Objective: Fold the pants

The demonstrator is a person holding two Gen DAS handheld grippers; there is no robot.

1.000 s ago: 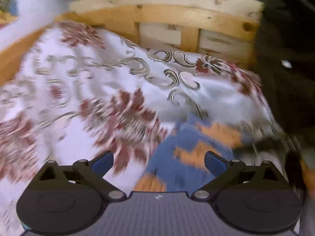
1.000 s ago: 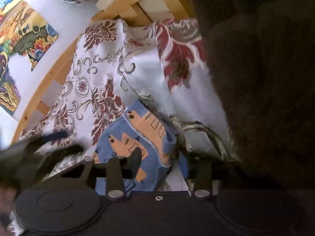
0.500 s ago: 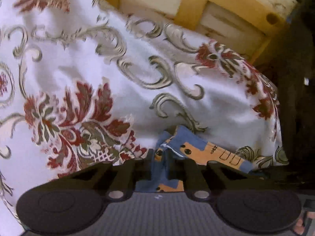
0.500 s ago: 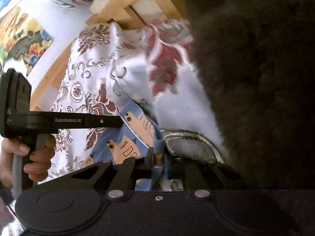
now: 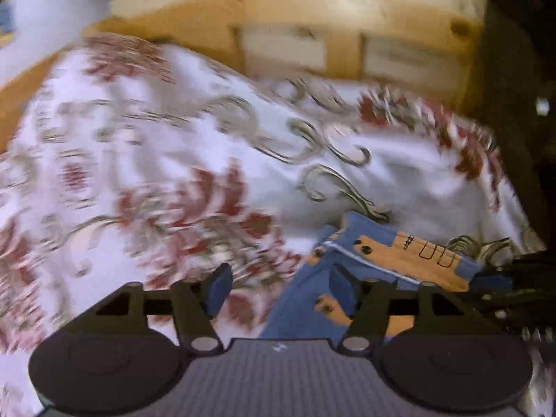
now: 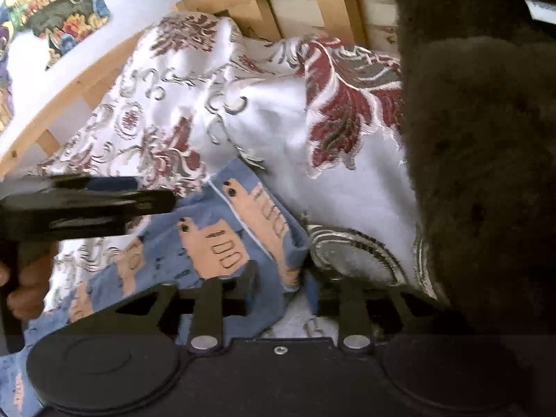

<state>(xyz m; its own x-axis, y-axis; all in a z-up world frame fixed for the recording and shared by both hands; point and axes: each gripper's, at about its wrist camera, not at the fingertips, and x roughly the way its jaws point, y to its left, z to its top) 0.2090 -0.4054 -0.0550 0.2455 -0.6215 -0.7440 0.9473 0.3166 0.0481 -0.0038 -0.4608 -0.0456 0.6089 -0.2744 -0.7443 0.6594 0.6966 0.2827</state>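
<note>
Pants: small blue fabric pants with an orange animal print (image 5: 389,260), lying on the white bedspread with red and grey floral scrolls (image 5: 208,146); bunched, partly folded, near the bedspread's right edge beside a dark furry mass (image 6: 479,173).
Bed: pale wooden bed frame with slats (image 5: 312,27) behind the bedspread.
Left gripper (image 5: 281,288): fingers spread apart, nothing between them; the right-hand finger (image 5: 342,288) sat over the blue cloth, the left-hand one over bare bedspread; touching or hovering could not be told, view smeared by motion.
Right gripper (image 6: 281,281): fingers apart with a narrow gap; the folded right edge of the pants lay in that gap, not visibly pinched; read as released, not gripping.
Other view of left: in the right wrist view the left gripper's black body showed at the left edge, held by a person's hand (image 6: 24,288).
Key relation: pants lay ahead and to the right of the left fingers, ahead and to the left of the right fingers, so between the two grippers; long axis appeared to run from the right gripper's lower left up to the folded corner near its fingers.
Nearer hand: right gripper, judged, since the fold edge sat inside its fingers.
Next move, judged: close on that edge before carrying it over.
</note>
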